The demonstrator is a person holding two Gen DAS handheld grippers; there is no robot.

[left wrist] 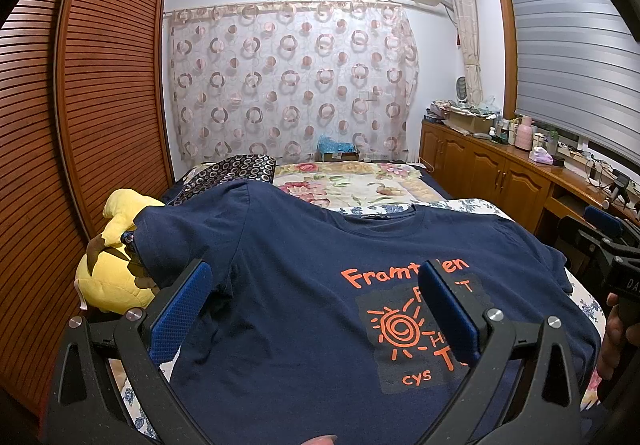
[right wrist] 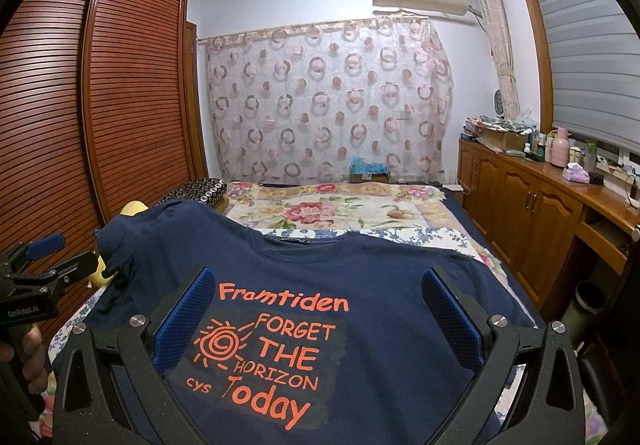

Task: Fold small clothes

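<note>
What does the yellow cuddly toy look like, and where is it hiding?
Find the big brown slatted wardrobe beside the bed. Pressed against its foot lies the plush toy, partly under the navy T-shirt's sleeve. It is the only bright yellow thing there, with dark brown patches.

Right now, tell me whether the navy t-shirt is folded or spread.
Spread. The navy t-shirt lies print-up on the bed, neckline, both shoulders and whole orange print showing; its left sleeve drapes over a yellow plush toy.

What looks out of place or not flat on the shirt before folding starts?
The left sleeve of the navy T-shirt does not lie flat: it is draped over a yellow plush toy at the bed's left edge and humps up. The rest of the shirt lies spread, print upward. Nothing looks torn or spilled.
</note>
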